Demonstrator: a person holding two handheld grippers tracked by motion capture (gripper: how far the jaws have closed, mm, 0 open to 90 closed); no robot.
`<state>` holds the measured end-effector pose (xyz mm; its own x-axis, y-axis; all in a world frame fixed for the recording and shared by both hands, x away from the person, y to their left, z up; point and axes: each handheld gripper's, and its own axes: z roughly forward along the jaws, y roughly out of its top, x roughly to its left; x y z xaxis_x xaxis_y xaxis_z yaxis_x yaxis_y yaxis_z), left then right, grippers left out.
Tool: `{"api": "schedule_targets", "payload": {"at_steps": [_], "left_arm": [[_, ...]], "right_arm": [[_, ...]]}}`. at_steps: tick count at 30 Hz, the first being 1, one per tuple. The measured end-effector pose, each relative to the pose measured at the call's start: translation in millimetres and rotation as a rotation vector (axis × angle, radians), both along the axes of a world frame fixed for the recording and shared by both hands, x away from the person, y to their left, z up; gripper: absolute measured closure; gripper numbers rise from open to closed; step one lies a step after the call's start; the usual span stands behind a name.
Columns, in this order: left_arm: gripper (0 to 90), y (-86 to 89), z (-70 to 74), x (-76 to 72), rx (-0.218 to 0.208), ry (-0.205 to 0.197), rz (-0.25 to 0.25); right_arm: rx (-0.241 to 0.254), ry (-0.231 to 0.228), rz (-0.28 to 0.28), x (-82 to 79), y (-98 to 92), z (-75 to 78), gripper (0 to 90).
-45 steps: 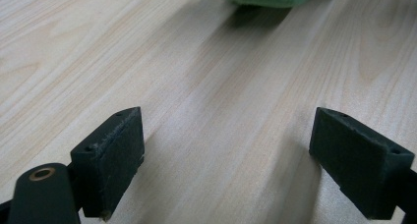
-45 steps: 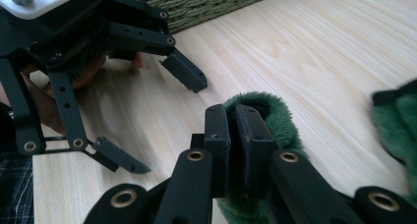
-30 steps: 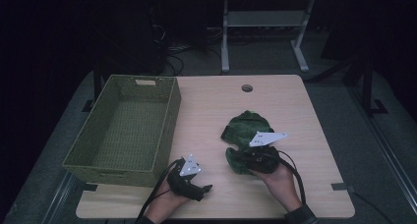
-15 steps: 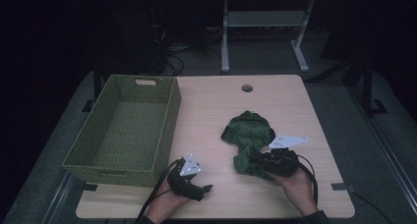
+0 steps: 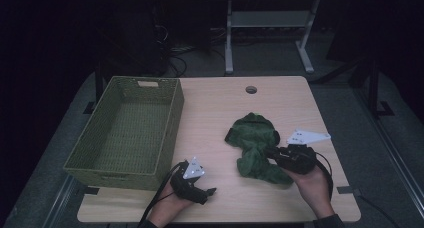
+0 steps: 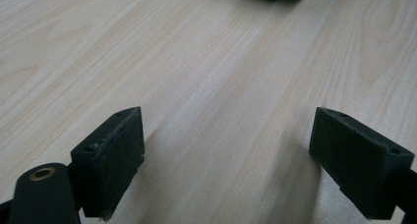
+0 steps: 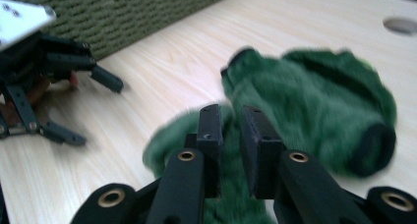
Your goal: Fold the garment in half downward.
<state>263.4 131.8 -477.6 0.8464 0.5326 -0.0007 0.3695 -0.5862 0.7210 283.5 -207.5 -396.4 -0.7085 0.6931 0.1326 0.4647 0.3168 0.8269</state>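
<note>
A crumpled green fleece garment [image 5: 255, 143] lies on the right half of the wooden table [image 5: 210, 113]. My right gripper [image 5: 268, 153] reaches into its near edge from the right, jaws nearly together and pinching a fold of the fleece. In the right gripper view, the right gripper [image 7: 231, 113] has the green garment [image 7: 319, 101] bunched under and past its jaws. My left gripper [image 5: 209, 194] rests near the table's front edge, left of the garment, and points right. In the left gripper view, the left gripper [image 6: 226, 150] stands open over bare wood.
A large green woven basket [image 5: 120, 173] stands on the table's left side, its inside bare. A round cable hole [image 5: 251, 89] sits at the far middle of the table. In the right gripper view the basket [image 7: 147, 13] and the left gripper [image 7: 96, 111] show at the left.
My right gripper has moved to the right, dragging the near part of the green garment with it and stretching it out. The left gripper has stayed in place.
</note>
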Motion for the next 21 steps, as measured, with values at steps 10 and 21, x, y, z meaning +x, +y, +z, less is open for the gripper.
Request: {"api": "schedule_targets", "payload": {"at_steps": [10, 21], "left_arm": [[12.7, 0.3, 0.1, 0.3, 0.004, -0.002, -0.004], [12.7, 0.2, 0.1, 0.1, 0.004, 0.001, -0.003]], "right_arm": [[-0.107, 0.049, 0.024, 24.3, 29.2, -22.8, 82.6], [-0.221, 0.14, 0.003, 22.1, 23.6, -60.6, 86.1]]}}
